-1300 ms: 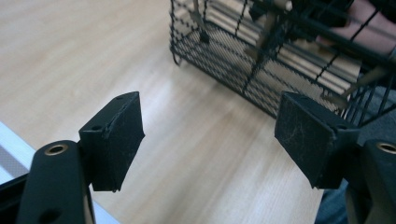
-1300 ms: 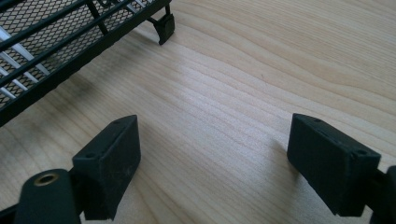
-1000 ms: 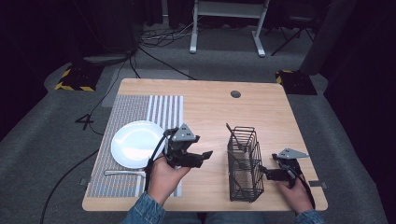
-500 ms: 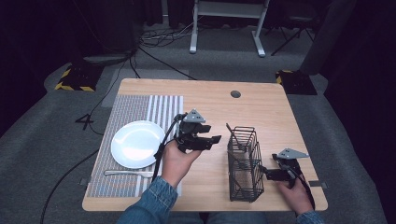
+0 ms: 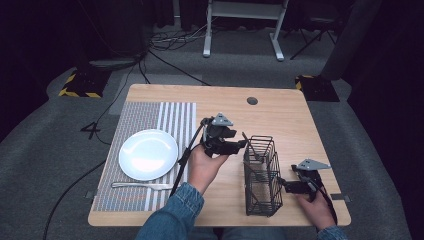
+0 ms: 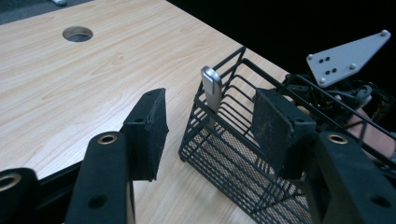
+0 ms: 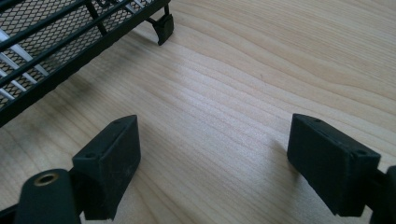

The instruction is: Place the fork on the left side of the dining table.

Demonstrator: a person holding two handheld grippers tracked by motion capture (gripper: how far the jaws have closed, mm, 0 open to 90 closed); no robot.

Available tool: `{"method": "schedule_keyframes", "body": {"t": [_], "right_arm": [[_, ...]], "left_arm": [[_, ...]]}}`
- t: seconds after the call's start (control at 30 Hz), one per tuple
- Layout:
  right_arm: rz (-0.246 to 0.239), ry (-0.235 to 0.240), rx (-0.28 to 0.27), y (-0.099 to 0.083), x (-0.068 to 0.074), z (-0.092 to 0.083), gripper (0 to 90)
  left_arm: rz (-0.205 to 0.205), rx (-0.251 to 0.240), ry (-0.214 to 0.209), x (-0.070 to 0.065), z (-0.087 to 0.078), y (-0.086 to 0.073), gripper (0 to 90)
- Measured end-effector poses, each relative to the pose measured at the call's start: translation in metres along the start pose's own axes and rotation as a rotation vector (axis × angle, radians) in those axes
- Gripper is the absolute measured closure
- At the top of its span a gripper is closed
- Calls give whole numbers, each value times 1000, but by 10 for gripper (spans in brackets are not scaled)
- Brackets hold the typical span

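Note:
A black wire basket [image 5: 262, 175] stands on the wooden table, right of centre. A silver utensil handle [image 5: 248, 140] sticks up from its far end. My left gripper [image 5: 240, 145] hovers at that far end and points right at the handle. In the left gripper view the handle [image 6: 212, 88] rises just beyond the pads, untouched, above the basket [image 6: 233, 154]. The jaws have just been closing; they still stand apart with nothing pressed between them. My right gripper [image 5: 285, 186] rests open by the basket's right side, with bare table between its pads [image 7: 107, 158].
A white plate [image 5: 148, 154] lies on a striped placemat [image 5: 150, 115] at the left, with a piece of silver cutlery [image 5: 142, 185] in front of it. A cable hole [image 5: 252, 100] sits near the table's far edge. The left gripper's cable trails towards the person.
My left gripper has moved away from the person and to the right, up to the basket's far end, and its jaws have narrowed. The right gripper has stayed put.

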State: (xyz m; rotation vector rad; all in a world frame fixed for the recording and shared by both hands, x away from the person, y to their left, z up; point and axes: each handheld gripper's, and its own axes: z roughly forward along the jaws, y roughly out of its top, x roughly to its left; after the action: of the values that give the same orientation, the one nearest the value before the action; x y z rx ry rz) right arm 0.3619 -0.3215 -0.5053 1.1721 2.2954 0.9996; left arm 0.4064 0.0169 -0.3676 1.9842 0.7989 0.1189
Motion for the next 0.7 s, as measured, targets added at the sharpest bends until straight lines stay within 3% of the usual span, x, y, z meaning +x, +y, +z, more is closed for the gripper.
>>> {"method": "schedule_keyframes", "body": {"t": [0.2, 0.37, 0.43, 0.6, 0.7], "right_arm": [[0, 0, 0, 0, 0, 0, 174], [0, 0, 0, 0, 0, 0, 174], [-2, 0, 0, 0, 0, 0, 174], [0, 0, 0, 0, 0, 0, 174], [1, 0, 0, 0, 0, 0, 174]], "left_arm": [[-15, 4, 3, 1, 8, 5, 591], [-30, 5, -22, 1, 9, 6, 786], [-22, 9, -15, 0, 9, 7, 791], [-31, 1, -55, 1, 7, 9, 845], [-7, 5, -47, -3, 4, 14, 855]]}}
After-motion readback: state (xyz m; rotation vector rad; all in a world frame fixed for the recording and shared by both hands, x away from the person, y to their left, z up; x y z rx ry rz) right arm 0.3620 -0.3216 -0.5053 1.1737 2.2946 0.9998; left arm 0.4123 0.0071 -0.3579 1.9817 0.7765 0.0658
